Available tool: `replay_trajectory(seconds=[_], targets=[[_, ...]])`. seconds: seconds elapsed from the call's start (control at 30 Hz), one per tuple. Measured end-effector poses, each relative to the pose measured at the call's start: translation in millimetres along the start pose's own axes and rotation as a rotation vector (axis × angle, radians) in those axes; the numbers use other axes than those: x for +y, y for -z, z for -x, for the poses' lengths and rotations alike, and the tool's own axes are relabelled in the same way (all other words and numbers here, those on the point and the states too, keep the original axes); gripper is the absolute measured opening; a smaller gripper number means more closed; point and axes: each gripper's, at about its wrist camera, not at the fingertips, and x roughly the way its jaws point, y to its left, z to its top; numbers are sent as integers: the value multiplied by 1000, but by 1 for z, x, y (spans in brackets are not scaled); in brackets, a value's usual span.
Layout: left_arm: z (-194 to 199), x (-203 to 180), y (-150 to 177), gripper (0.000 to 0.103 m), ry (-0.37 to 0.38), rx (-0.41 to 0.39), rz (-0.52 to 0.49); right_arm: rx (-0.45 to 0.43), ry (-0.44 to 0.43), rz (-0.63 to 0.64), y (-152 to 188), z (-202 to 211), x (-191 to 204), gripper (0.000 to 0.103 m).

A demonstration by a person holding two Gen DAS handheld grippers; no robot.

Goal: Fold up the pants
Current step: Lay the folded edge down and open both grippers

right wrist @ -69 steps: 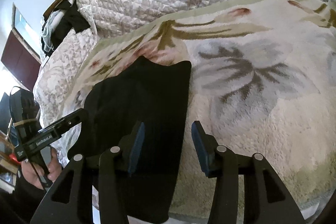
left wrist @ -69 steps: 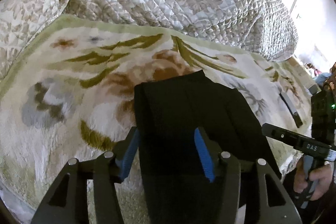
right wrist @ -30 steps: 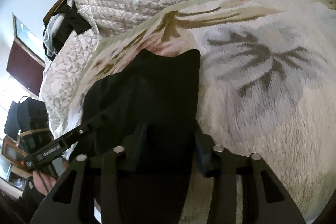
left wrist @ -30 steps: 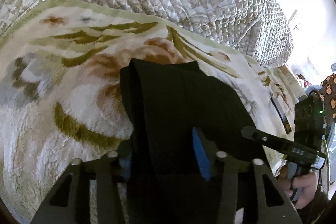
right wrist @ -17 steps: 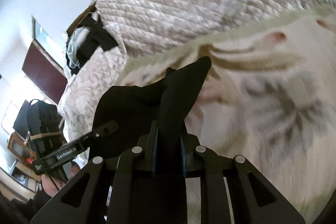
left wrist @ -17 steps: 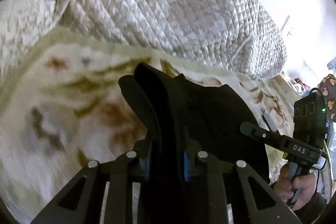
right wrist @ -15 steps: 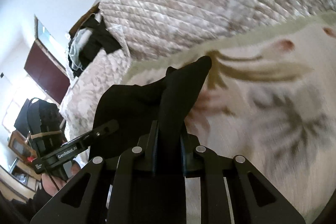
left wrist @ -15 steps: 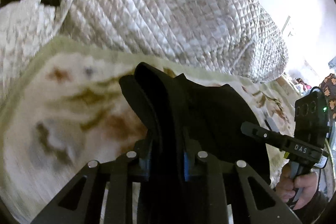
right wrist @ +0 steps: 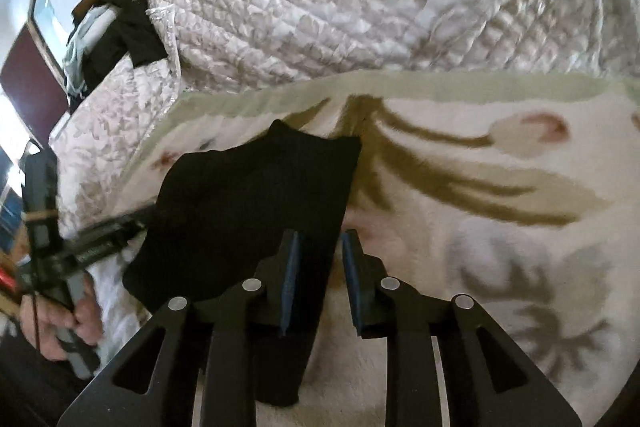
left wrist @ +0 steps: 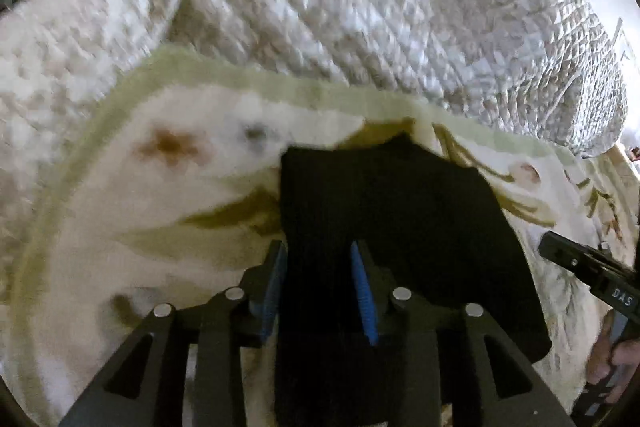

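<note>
One fold looks done: we find the black pants [left wrist: 400,227] doubled on the floral blanket [left wrist: 140,207], below the quilt [left wrist: 380,7]. Left gripper [left wrist: 318,267] and right gripper [right wrist: 318,259] jaws opening, straddling its edges. Further folds likely remain.

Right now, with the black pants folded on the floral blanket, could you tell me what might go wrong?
1. Both jaws are opening; the black fabric pants still lie between the left hand-held gripper pads, so they may snag.
2. The right hand-held gripper straddles the pants' edge, which could be dragged askew across the fluffy floral blanket.
</note>
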Motion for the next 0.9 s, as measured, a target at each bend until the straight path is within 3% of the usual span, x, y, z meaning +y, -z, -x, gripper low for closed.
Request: replay_trajectory(seconds=[0.2, 0.33, 0.47, 0.6, 0.77, 0.8, 0.87, 0.9], targets=[[42, -22, 28, 36, 64, -56, -37, 21, -27, 130, 32, 14, 36, 23], [25, -37, 56, 36, 22, 20, -113, 106, 31, 203, 54, -11, 47, 23], [44, -43, 58, 36, -1, -29, -128, 53, 23, 188, 47, 13, 48, 23], [55, -45, 69, 36, -28, -33, -107, 0, 29, 199, 61, 37, 51, 25], [63, -50, 85, 37, -45, -26, -94, 11, 42, 194, 81, 46, 56, 25], [64, -49, 88, 41, -49, -25, -91, 12, 41, 195, 83, 47, 57, 25], [65, -48, 93, 48, -55, -23, -76, 6, 46, 193, 88, 50, 57, 34], [65, -47, 96, 50, -58, -22, -71, 4, 49, 191, 91, 51, 57, 45]])
